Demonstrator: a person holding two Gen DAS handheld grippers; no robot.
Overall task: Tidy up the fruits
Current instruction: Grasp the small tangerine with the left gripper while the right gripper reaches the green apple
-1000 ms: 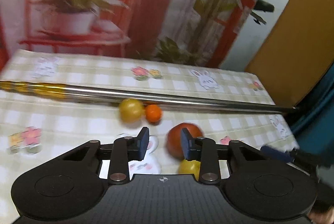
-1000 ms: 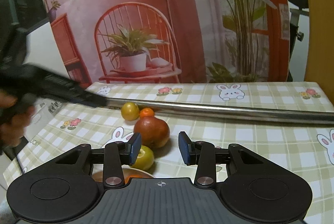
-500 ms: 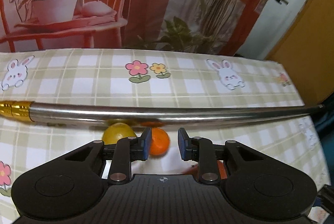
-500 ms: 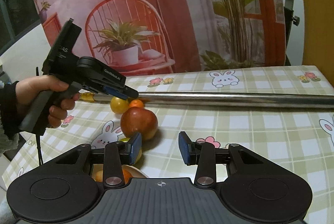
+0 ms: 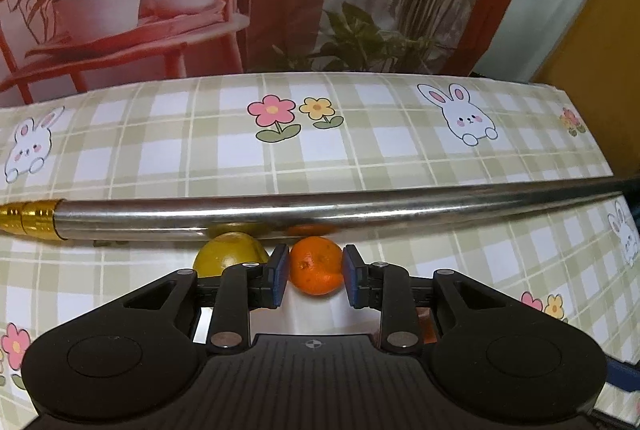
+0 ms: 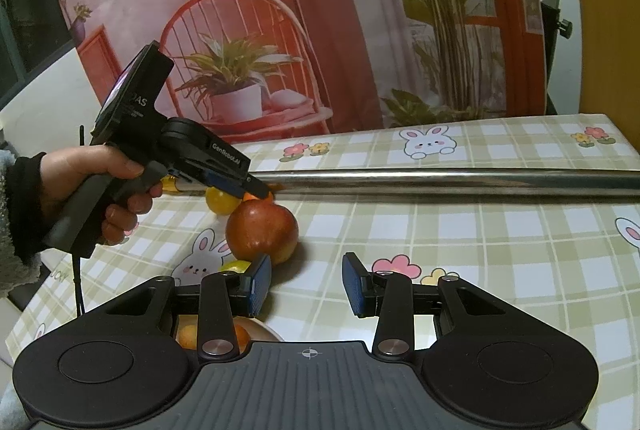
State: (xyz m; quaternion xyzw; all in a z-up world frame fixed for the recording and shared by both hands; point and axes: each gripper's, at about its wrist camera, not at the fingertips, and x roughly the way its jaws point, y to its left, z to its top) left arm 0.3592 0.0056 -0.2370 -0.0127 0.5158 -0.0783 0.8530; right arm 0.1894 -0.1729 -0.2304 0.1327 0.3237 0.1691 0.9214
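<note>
Dim warm light; fisheye-bent edges; soft focus

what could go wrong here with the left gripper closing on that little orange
1. The small orange sits between the left gripper pads close against the metal pole; pushing further forward could bump the fingertips into the pole.
2. The yellow fruit lies right beside the left finger, so closing or shifting could nudge it and set it rolling.
3. The orange is round, so an off-centre pinch might squirt it out.
</note>
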